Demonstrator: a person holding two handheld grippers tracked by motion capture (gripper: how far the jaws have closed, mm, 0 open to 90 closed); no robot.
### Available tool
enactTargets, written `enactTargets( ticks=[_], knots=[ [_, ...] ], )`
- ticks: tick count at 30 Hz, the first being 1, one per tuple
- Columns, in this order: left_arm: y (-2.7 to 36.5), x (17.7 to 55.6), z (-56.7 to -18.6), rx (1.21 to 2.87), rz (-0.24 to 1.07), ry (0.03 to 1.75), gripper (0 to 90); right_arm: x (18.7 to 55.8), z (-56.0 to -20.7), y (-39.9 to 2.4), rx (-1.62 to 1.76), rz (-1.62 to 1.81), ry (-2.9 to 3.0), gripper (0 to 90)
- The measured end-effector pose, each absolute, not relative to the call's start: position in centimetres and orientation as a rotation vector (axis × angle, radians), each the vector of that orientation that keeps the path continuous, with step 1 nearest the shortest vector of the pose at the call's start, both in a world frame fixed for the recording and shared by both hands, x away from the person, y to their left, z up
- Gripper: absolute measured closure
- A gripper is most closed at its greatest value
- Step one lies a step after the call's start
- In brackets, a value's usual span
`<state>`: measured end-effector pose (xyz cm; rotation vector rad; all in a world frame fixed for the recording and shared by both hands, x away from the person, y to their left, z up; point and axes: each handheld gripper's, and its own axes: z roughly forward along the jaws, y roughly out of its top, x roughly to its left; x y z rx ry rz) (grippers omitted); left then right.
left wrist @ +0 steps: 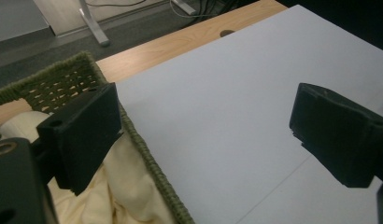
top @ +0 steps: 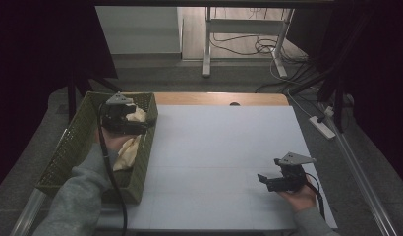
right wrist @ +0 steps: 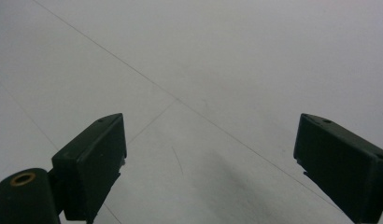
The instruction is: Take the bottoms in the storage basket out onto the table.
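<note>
A woven green basket [top: 67, 147] stands at the table's left side, with a cream cloth [top: 128, 153] bunched inside it. My left gripper [top: 149, 123] hovers over the basket's right wall, jaws pointing toward the table's middle. In the left gripper view the left gripper [left wrist: 206, 126] stands open with nothing between its pads; the basket rim [left wrist: 150, 161] and the cloth [left wrist: 115, 186] lie under its left jaw. My right gripper [top: 269, 169] is held low over the white sheet near the front right. In its own view the right gripper [right wrist: 208, 144] is open and empty above the bare sheet [right wrist: 203, 56].
A white sheet [top: 219, 147] covers most of the wooden table [top: 214, 98], whose far edge shows a small hole. Beyond it are a desk frame [top: 207, 44], cables and a power strip [top: 323, 127] on the floor. Dark curtains flank both sides.
</note>
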<state>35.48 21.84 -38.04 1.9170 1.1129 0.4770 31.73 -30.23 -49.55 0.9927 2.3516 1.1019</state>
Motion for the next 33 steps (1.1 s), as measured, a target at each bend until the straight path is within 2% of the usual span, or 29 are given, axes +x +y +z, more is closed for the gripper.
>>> enactTargets(
  ticks=[33],
  knots=[
    [23.8, 41.3, -38.4, 1.896, 0.501, 1.257, 8.2, 32.0, -49.7, -30.3, 1.006, 1.092, 2.350, 10.0]
  ],
)
